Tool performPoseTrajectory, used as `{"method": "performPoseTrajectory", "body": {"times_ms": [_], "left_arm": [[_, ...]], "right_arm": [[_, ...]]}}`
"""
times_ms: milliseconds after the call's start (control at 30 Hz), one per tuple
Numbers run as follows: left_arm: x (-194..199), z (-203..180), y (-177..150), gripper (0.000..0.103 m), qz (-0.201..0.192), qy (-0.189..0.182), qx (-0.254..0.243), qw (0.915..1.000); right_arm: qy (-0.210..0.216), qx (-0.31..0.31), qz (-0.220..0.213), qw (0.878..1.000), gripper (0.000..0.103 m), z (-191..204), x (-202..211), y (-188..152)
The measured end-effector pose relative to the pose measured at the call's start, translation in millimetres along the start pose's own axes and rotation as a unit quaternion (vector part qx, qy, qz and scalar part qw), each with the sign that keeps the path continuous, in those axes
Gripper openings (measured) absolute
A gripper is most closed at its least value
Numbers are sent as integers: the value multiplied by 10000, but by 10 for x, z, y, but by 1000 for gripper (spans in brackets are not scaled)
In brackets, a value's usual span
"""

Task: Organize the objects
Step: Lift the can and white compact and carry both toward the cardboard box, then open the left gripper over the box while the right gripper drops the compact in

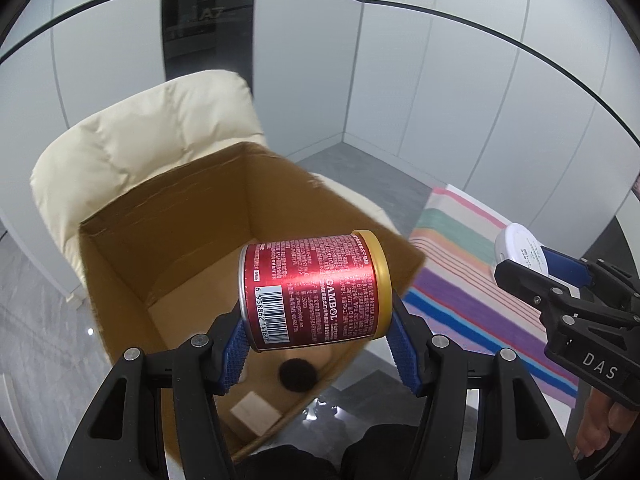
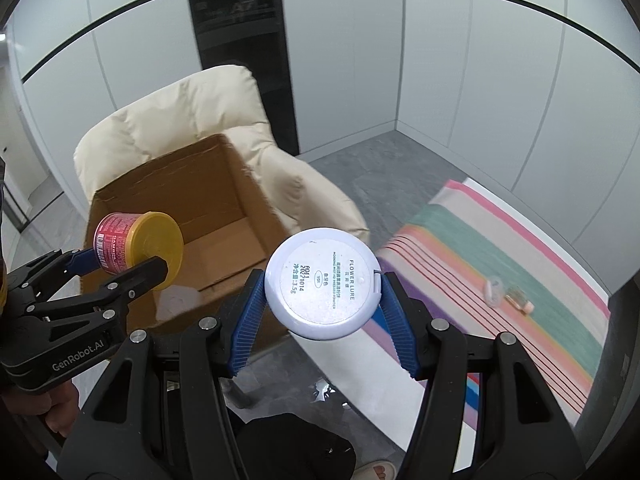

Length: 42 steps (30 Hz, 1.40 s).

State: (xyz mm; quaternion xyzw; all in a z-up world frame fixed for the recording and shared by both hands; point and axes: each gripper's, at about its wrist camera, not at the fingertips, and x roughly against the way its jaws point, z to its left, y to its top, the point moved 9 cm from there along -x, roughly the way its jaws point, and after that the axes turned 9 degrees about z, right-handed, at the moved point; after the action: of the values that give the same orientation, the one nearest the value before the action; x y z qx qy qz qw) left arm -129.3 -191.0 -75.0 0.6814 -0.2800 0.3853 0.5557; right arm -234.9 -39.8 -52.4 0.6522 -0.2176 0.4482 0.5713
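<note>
My left gripper (image 1: 318,346) is shut on a red can (image 1: 314,290) with a gold lid, held on its side above the open cardboard box (image 1: 168,216). The can also shows in the right wrist view (image 2: 138,246). My right gripper (image 2: 322,322) is shut on a round white powder compact (image 2: 322,282), held in the air to the right of the box (image 2: 176,200). In the left wrist view the compact (image 1: 520,250) and the right gripper (image 1: 556,276) are at the far right. Inside the box lie a dark round thing (image 1: 298,374) and a small white piece (image 1: 256,410).
The box stands on a cream padded chair (image 1: 140,128). A striped cloth (image 2: 500,276) covers a table at the right, with two small items (image 2: 506,292) on it. Grey floor and white wall panels are behind.
</note>
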Motion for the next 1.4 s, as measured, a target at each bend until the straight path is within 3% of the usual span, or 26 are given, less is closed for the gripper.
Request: {"method": "performPoseTrajectory", "body": {"times_ms": [367, 700, 800, 833, 867, 1033, 1400], "left_arm": [[72, 584, -83, 63, 16, 262, 335, 9991], [106, 914, -146, 63, 12, 396, 321, 9987], [192, 989, -136, 80, -153, 449, 265, 9985], [230, 1030, -132, 95, -241, 517, 270, 9980], [276, 1090, -131, 103, -353, 625, 317, 9969], [377, 1389, -182, 103, -440, 929, 622, 9928], [556, 1795, -301, 103, -480, 1156, 963, 9875]], "right_arm": [[287, 443, 12, 9986, 60, 637, -140, 146], [493, 711, 53, 9962, 60, 1055, -225, 207], [535, 819, 61, 9952, 60, 1208, -259, 244], [537, 843, 66, 9950, 60, 1244, -268, 247], [538, 870, 77, 9947, 60, 1282, -279, 248], [577, 968, 81, 9936, 60, 1470, -313, 271], [568, 1072, 193, 9924, 60, 1778, -417, 281]]}}
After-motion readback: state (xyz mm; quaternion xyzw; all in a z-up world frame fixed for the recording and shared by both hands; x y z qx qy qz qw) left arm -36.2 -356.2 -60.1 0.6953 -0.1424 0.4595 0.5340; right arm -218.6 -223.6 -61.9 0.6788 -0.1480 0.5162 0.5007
